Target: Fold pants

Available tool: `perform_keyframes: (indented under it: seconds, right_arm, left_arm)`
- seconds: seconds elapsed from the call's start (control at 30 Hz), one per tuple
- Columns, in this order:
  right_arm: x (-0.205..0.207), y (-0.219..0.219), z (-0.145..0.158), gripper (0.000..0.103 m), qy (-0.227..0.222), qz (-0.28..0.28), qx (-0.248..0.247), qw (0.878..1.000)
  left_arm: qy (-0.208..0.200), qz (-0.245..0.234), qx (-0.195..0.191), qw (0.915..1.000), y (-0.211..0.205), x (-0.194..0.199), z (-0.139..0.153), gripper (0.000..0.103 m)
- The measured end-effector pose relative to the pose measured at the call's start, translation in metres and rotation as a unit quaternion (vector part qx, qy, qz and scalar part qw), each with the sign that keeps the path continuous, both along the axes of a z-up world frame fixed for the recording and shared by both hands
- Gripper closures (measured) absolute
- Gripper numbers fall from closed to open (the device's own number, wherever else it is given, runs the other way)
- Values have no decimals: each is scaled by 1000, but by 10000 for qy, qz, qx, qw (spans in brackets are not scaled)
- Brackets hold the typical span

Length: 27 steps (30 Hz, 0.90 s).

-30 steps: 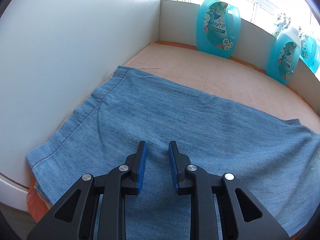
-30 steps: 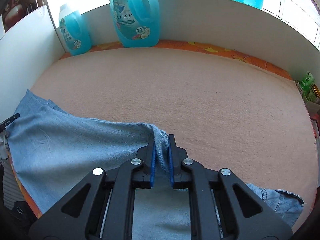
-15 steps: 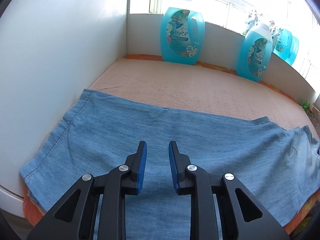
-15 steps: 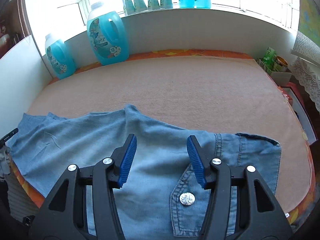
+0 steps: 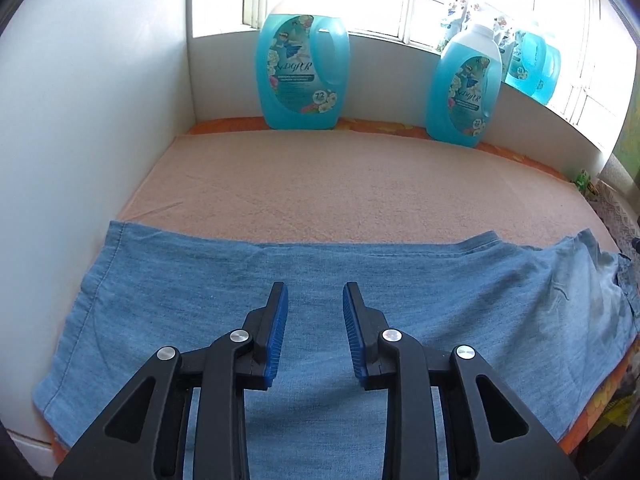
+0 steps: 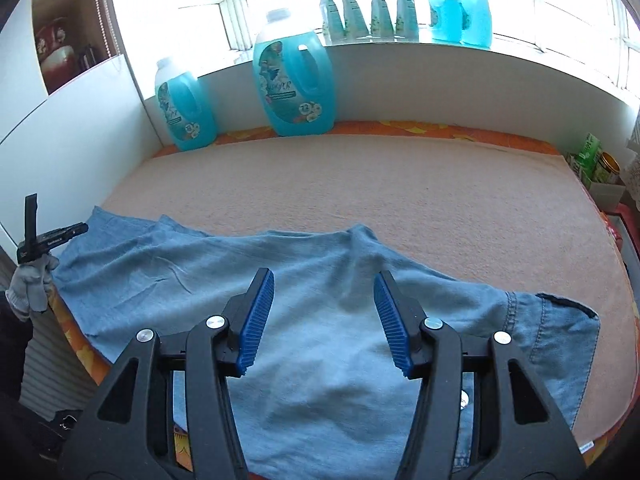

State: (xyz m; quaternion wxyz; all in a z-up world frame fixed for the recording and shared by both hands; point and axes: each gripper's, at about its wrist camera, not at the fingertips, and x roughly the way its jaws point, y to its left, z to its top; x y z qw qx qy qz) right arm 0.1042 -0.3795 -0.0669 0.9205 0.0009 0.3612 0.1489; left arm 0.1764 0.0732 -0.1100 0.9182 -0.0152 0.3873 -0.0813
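Denim pants [image 5: 400, 280] are seen laid flat across the near part of a peach towel-covered desk [image 5: 360, 184], legs folded one on the other, hem end twd the white side panel [image 5: 100, 120], waist end twd the right. In the right wrist view the pants [image 6: 312, 320] show a raised ridge of cloth just beyond the claw, and the waistband w/ its metal button is mostly hidden behind the right finger – only a sliver of the button is made out.

The left claw [image 5: 315, 332] is held above the leg fabric, jaws opening, nothing pinched betw. the blue pads – cloth is seen through the gap but not pressed. The right claw [image 6: 324, 320] is held wide apart over the seat area, pads clear of the denim, nothing gripped. Whether either claw's tips touch the cloth can't be told.

At the far left edge of the right wrist view, part of the left tool and a gloved hand [image 6: 28, 284] are seen, cut off by the frame.

Two blue detergent jugs [image 5: 304, 64] are stood at the back wall; more bottles and pouches on the sill [image 6: 372, 4] are washed out by window glare. Labels are too small to read fully. A green box [image 6: 588, 152] and a tin beside it are partly cut off at right.
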Motion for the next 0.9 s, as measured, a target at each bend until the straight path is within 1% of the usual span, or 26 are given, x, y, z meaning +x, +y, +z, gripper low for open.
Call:
perform_keyframes:
  seconds: [0.07,0.17,0.2,0.3,0.43,0.6,0.77,0.83,0.9]
  right_arm:
    - [20,36,-2,48,77,612,-163,9980]
    - [48,92,-14,48,299,1410,-386,9888]
    - [56,109,-19,48,360,1580,-468,9857]
    - [74,151,-33,48,540,2026,-559,9762]
    - [85,189,-44,48,613,2401,-760,9658]
    - [106,215,-50,48,697,2700,-869,9564]
    - [120,239,-47,48,679,3211,-804,9412]
    - [125,254,-48,49,690,3431,-787,9335]
    - [130,273,-50,51,706,3653,-838,9244]
  left_arm:
    - [110,-327,17,9994,-7,17,0,70]
    - [487,-895,190,9946,-30,45,-9,69]
    - [629,-1043,249,9922,-36,52,-14,65]
    - [875,-1358,470,9857,-53,68,-29,64]
    - [996,-1452,625,9824,-64,74,-42,64]
    - [884,-1528,736,9815,-66,71,-44,63]
    - [753,-1515,956,9809,-60,64,-41,63]
    - [658,-1462,1009,9819,-56,60,-37,63]
    - [510,-1340,901,9856,-49,56,-29,63]
